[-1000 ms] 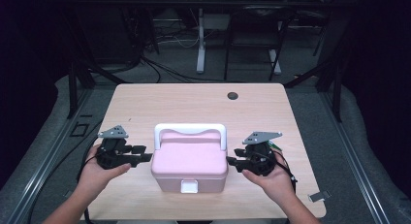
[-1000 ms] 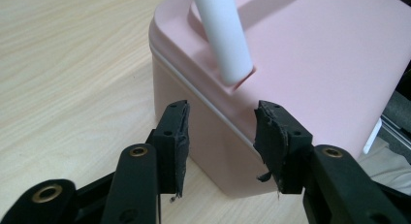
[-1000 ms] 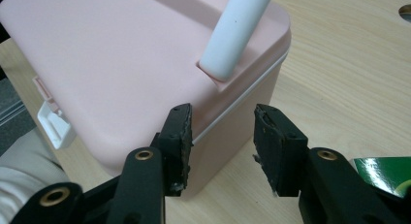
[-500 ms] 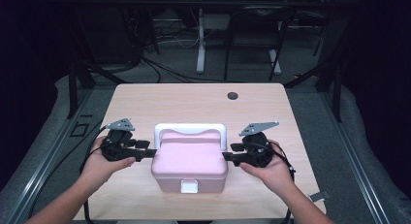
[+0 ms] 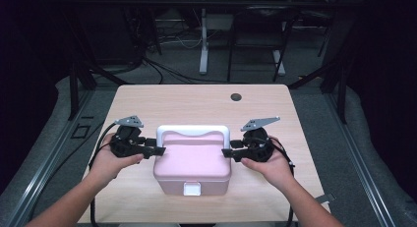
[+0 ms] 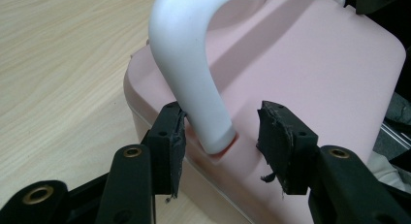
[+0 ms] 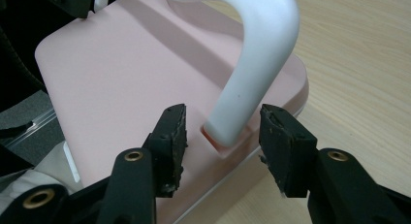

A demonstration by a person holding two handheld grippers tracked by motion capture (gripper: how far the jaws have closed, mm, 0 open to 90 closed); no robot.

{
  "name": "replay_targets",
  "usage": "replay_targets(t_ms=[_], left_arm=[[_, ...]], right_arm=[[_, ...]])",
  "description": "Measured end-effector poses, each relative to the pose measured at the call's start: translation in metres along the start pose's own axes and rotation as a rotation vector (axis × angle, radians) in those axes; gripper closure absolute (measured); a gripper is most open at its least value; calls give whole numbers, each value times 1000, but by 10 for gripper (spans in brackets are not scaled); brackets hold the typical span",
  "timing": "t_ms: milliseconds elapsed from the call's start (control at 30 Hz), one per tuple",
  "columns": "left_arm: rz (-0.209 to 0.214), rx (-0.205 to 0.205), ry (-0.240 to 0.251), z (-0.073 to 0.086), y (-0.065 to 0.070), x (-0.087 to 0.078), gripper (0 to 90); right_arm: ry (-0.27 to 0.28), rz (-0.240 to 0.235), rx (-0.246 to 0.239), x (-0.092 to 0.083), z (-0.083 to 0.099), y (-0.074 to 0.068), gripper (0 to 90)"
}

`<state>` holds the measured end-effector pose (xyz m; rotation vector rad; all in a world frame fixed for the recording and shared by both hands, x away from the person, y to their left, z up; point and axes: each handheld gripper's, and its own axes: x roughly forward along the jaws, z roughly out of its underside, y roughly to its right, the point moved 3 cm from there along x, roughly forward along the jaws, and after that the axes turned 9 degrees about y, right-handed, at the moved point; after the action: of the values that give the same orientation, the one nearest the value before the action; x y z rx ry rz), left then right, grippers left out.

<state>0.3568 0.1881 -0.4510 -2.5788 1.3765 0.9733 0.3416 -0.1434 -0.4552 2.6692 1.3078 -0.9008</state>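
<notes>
Pink box (image 5: 193, 160): on my table (image 5: 196, 101), near its front edge, middle; lid shut, white clasp (image 5: 192, 188) at the box's front face.

White handle (image 5: 193, 131): raised across the box's rear half, one foot set into the lid at each side.

Left tongs (image 5: 158, 151): at the box's left side, released, astride the handle's left foot (image 6: 215, 136); one pad just touches it, the other stands apart.

Right tongs (image 5: 227, 153): at the box's right side, released, having just been widening, astride the handle's right foot (image 7: 224, 129); neither pad presses.

Dark round hole (image 5: 236, 97): well behind the box, right of centre.
</notes>
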Motion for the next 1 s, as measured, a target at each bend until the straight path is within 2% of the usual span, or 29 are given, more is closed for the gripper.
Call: replay_targets(t_ms=[133, 233, 400, 667, 800, 1000], left_arm=[[2, 0, 1, 0, -2, 1, 548], [0, -1, 4, -1, -1, 2, 563], [0, 17, 11, 0, 0, -1, 620], [-14, 50, 9, 2, 6, -6, 706], [-24, 70, -4, 4, 10, -9, 736], [-22, 71, -1, 8, 12, -13, 739]], right_arm=[[6, -16, -11, 3, -1, -1, 533], [6, -4, -20, 3, -1, -2, 545], [16, 10, -25, 1, -1, -2, 630], [27, 11, -46, -2, 1, -7, 718], [31, 11, -53, -3, 2, -9, 738], [26, 15, -67, -4, 4, -17, 743]])
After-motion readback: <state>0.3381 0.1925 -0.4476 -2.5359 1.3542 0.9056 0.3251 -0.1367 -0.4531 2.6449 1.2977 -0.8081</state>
